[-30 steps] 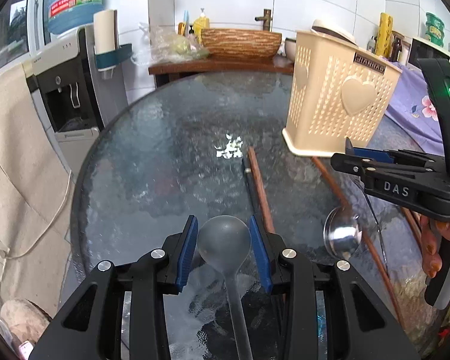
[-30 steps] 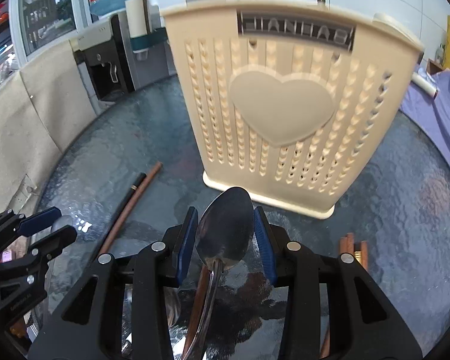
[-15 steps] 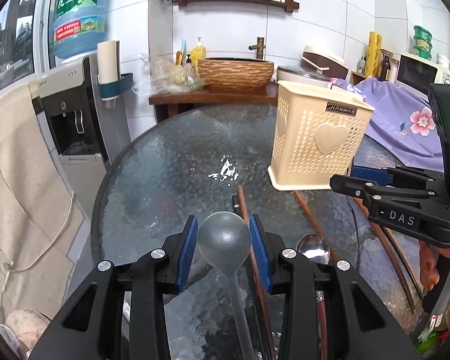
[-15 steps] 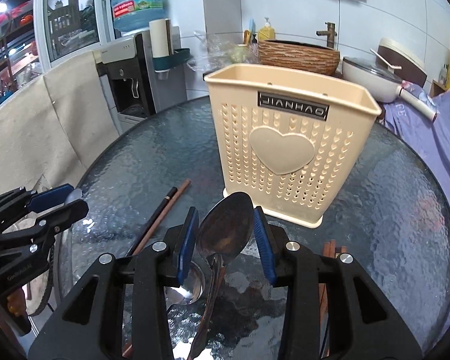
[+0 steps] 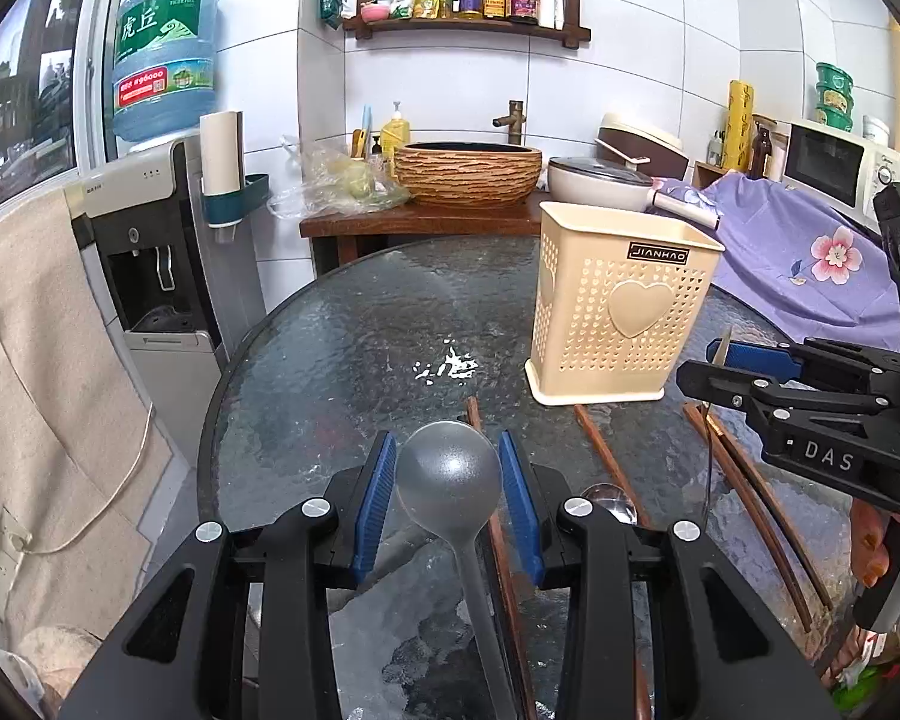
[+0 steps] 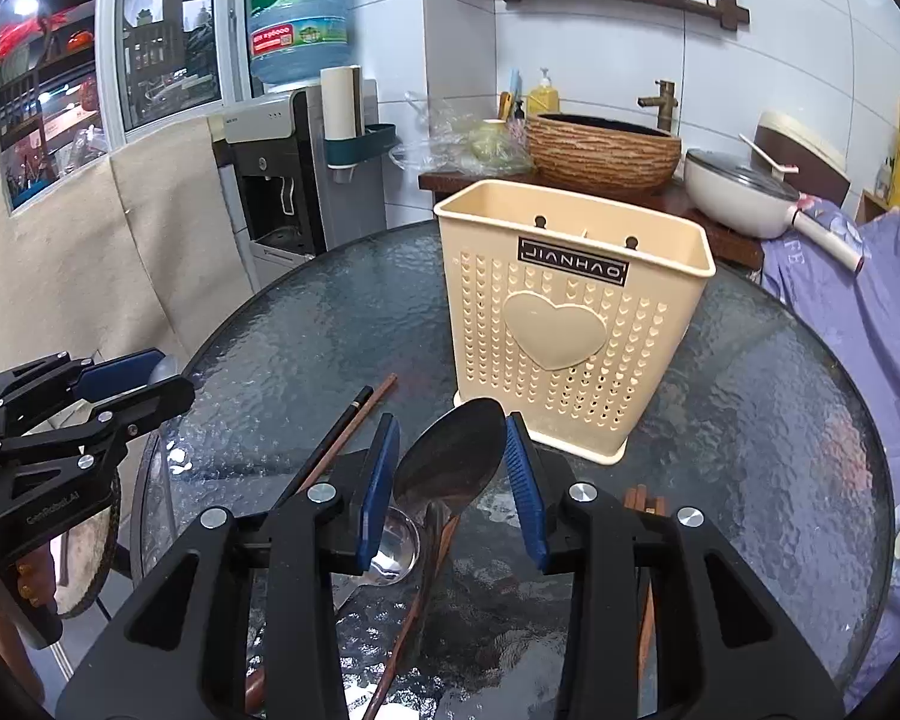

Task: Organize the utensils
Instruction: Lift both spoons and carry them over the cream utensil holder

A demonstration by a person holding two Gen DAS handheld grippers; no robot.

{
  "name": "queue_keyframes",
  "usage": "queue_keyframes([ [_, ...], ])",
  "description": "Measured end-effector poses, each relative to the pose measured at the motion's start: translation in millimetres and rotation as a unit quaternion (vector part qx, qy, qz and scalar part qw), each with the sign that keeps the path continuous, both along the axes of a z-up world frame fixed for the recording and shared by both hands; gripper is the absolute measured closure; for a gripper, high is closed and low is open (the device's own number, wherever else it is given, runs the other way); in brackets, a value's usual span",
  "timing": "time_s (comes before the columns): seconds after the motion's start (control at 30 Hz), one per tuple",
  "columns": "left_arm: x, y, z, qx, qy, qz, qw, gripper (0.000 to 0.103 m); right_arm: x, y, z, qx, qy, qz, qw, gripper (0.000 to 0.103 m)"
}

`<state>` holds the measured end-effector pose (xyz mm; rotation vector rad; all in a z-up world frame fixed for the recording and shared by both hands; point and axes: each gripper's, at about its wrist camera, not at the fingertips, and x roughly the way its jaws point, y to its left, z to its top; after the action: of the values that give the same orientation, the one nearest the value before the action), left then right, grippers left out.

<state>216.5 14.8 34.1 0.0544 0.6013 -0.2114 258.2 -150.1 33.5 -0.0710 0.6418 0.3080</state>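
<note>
While both tools hang above the round glass counter [image 5: 330, 348], the cream perforated utensil basket [image 6: 570, 324] stands upright past its middle, at about one o'clock in the left wrist view and twelve o'clock in the right. Its mouth is open; what little of the inside shows holds no utensil that can be made out.

At the left, the left gripper [image 5: 448, 480] has its blue fingers [image 5: 375, 498] clamped on the bowl of a grey plastic spoon [image 5: 448, 474], bowl forward, handle running back toward six o'clock, lifted clear of the glass. Right of it, the right gripper [image 6: 453, 468] pinches the bowl of a metal spoon [image 6: 450, 456] between its fingers [image 6: 519, 480], also off the surface; the bowl sits tilted between the pads.

On the glass below lie a second metal spoon [image 6: 396, 546] at seven o'clock of the right view, a black chopstick [image 6: 330, 444] with a brown one [image 6: 360, 426] pointing toward eleven o'clock, and more brown chopsticks [image 5: 750, 498] toward the right rim.

Beyond the counter's far edge, left to right: a beige cloth [image 5: 42, 360], a water dispenser [image 5: 150, 240] with its blue bottle [image 5: 165, 54], a woven basin [image 5: 468, 171] on a wooden shelf, a lidded pan [image 6: 744, 192], and a purple floral cloth [image 5: 810, 258].

Bare glass lies left of the basket, from nine to eleven o'clock, and right of it toward the rim.
</note>
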Motion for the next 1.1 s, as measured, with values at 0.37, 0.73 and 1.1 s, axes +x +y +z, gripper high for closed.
queue_keyframes([
  [0.37,-0.5,-2.5,3.7,-0.001,-0.005,-0.004,1.0,0.068,-5.7,-1.0,1.3,-0.001,-0.008,0.002,1.0,0.067],
  [0.73,-1.9,-5.2,9.5,0.001,-0.015,-0.008,0.9999,0.068,-7.1,0.2,2.3,0.002,-0.008,0.004,1.0,0.067],
  [1.1,-3.4,-5.0,24.7,-0.008,-0.034,-0.015,0.9993,0.068,-13.7,-3.6,15.6,0.015,-0.018,0.012,1.0,0.067],
])
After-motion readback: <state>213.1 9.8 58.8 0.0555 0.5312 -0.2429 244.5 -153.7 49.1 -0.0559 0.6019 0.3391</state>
